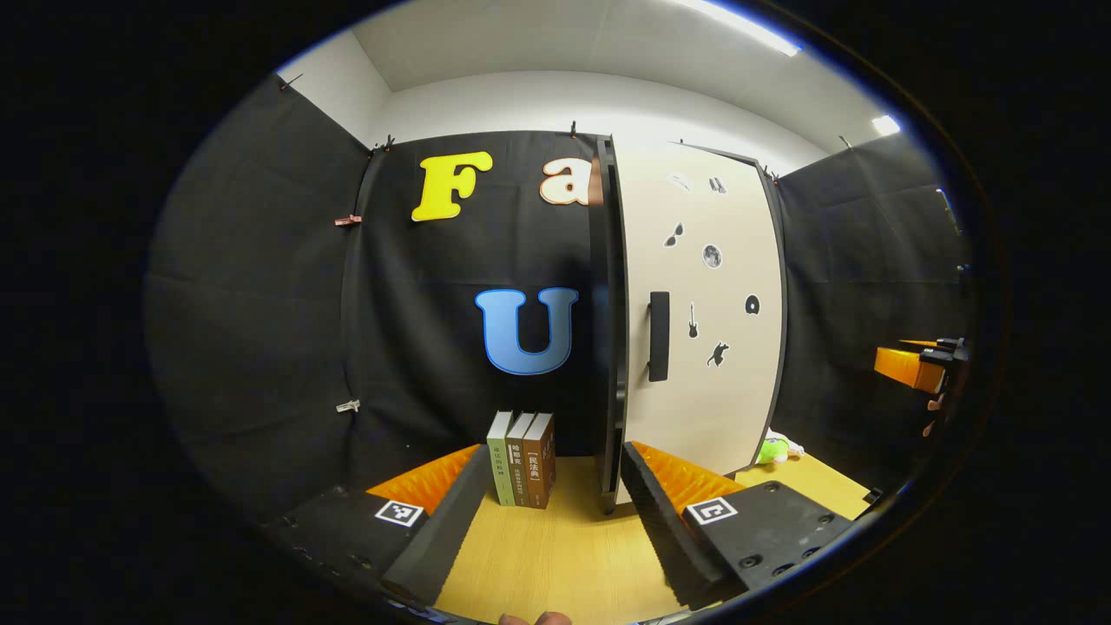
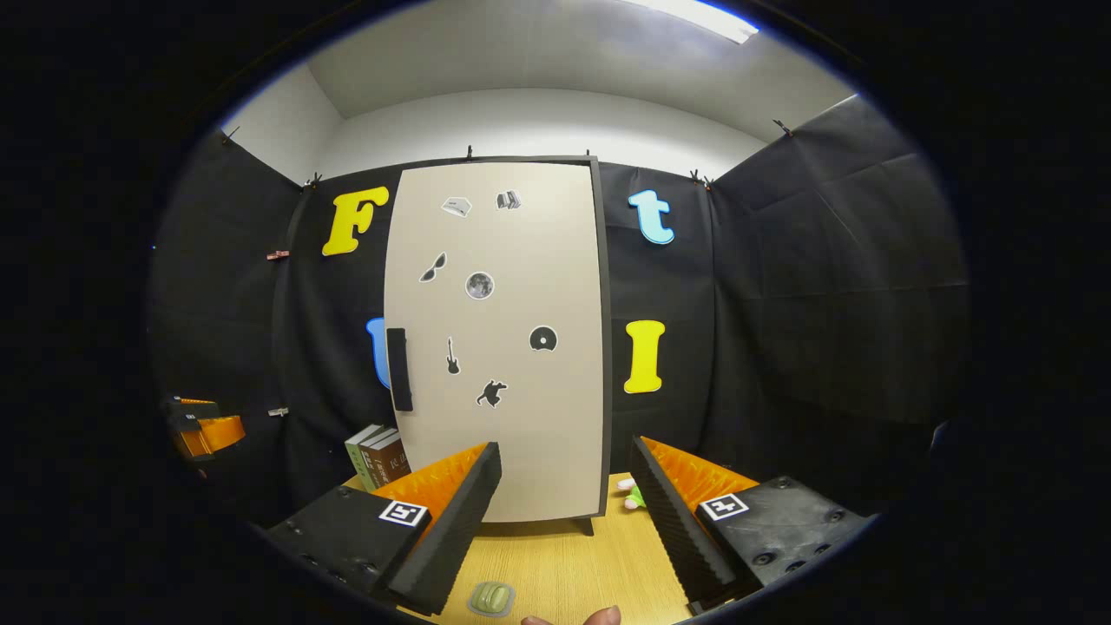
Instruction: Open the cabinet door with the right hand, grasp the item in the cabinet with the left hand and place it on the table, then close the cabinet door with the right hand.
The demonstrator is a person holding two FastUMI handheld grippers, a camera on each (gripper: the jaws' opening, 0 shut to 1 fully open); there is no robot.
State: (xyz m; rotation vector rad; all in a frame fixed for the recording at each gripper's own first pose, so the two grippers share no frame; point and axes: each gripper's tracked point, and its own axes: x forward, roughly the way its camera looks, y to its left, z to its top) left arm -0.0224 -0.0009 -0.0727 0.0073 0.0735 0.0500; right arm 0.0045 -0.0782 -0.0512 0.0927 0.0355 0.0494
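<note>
**Standing shut: the cabinet on the table, both grippers held back**

Standing upright on the light wooden table, the tall beige cabinet door with a dark frame is closed flat across the cabinet front. A black vertical bar handle sits at the door's left edge, about halfway up. Small dark stickers dot the panel. What the cabinet holds is hidden behind the door.

In the right gripper view, the right gripper faces the door squarely, its two fingers spread wide and holding nothing, apart from the door. A small pale green oval object lies on the table just below them.

In the left gripper view, the left gripper also has its fingers spread wide and empty. It points at the cabinet's left side, so the door is seen at an angle. Three upright books, green, grey and brown, stand on the table just left of the cabinet. A green and white soft toy lies by the cabinet's right side.
</note>
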